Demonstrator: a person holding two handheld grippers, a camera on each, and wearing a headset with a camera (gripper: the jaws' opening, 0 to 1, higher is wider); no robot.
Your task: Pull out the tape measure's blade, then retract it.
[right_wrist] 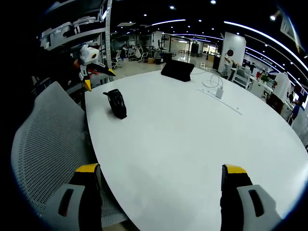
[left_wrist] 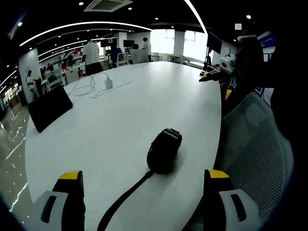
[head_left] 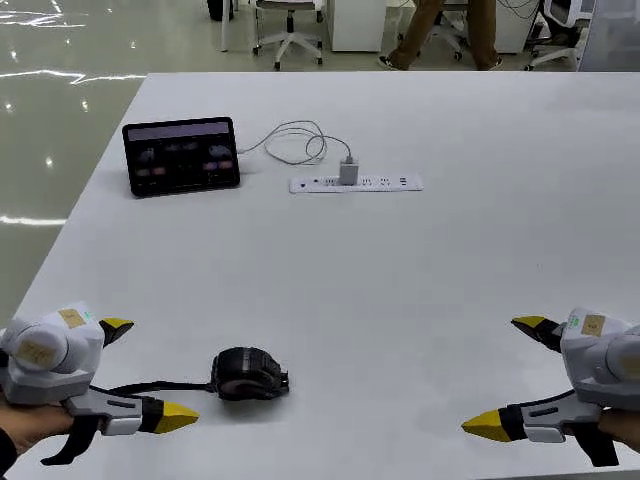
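Resting near the front edge of the white surface, the tape measure sat just ahead of the left tool, whose jaws stood wide apart and held nothing. A dark strap trailed from the case back between those jaws. The right tool was equally spread and empty, well apart from the case on the other side.

Several things could go wrong from there. The case looked small, rounded and smooth, so a squeeze off its middle might spin it or squirt it out sideways, and with the edge so close it could be knocked onto the chair below. The strap lay in the left tool's path and might be pinched in place of the body, leaving the case dangling. The blade tip could not be made out in any view, so the right tool might reach for the wrong side. If the blade were let go at full stretch, it would probably whip back and jerk the case loose.
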